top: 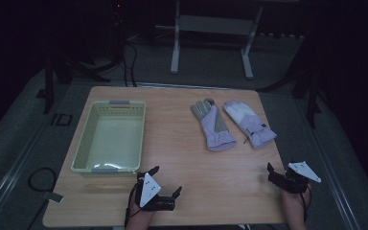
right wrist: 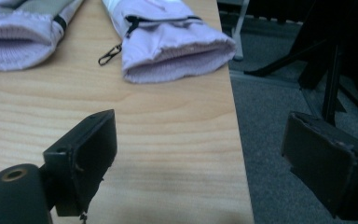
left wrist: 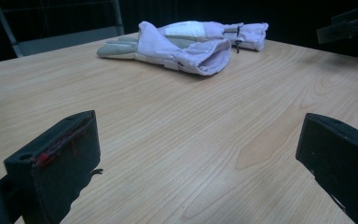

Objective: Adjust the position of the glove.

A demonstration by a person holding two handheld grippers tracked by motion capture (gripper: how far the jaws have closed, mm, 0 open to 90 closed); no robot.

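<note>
Near the front edge of the light wooden table (top: 191,158), I hold my left gripper (top: 165,181) with its jaws spread wide and nothing between them. My right gripper (top: 280,172) hangs at the table's front right corner, jaws likewise spread and empty. Toward the table's far right lie two lilac padded fabric gloves (top: 213,123), side by side with cuffs facing me. On the table's left stands a pale green slotted plastic basket (top: 84,148).
</note>
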